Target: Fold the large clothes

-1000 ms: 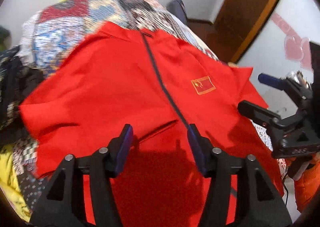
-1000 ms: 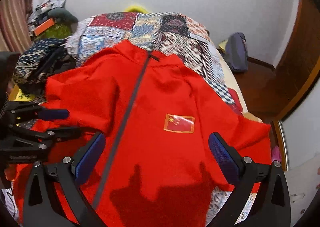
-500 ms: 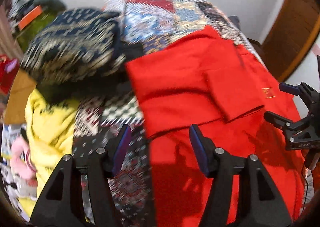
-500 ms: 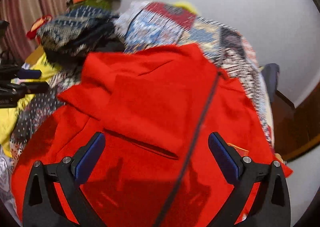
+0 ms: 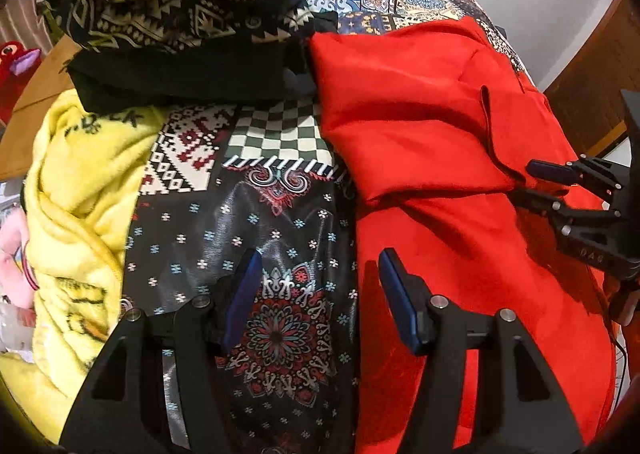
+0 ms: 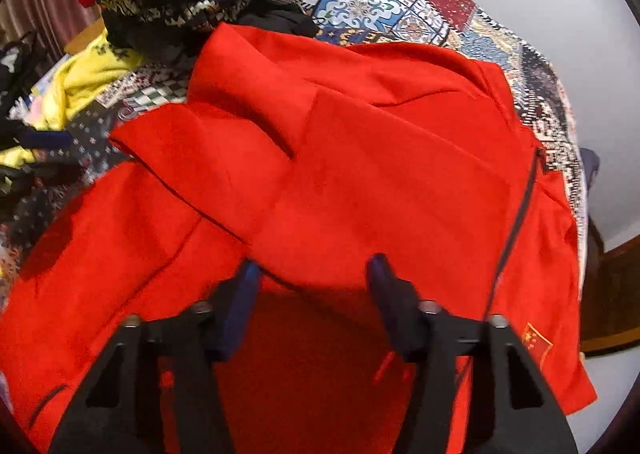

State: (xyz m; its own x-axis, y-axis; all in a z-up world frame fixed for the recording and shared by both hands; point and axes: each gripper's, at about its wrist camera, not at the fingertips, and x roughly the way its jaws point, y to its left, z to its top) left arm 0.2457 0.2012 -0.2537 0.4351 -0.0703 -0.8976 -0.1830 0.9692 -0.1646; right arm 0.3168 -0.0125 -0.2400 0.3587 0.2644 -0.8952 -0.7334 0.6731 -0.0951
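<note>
Our right gripper (image 6: 314, 274) fingers are closing over the red jacket (image 6: 360, 173), while our left gripper (image 5: 316, 278), fingers released, hovers at the jacket's nine o'clock edge; pinching one layer could undo the fold.

Red jacket (image 6: 360, 173) ran off the bottom edge in both views, hem not visible. Right gripper (image 6: 314, 294) fingers were motion-blurred, jaws closing; contact with cloth unclear. Yellow garment (image 5: 80, 193) was cut by left edge, its print unreadable.
</note>
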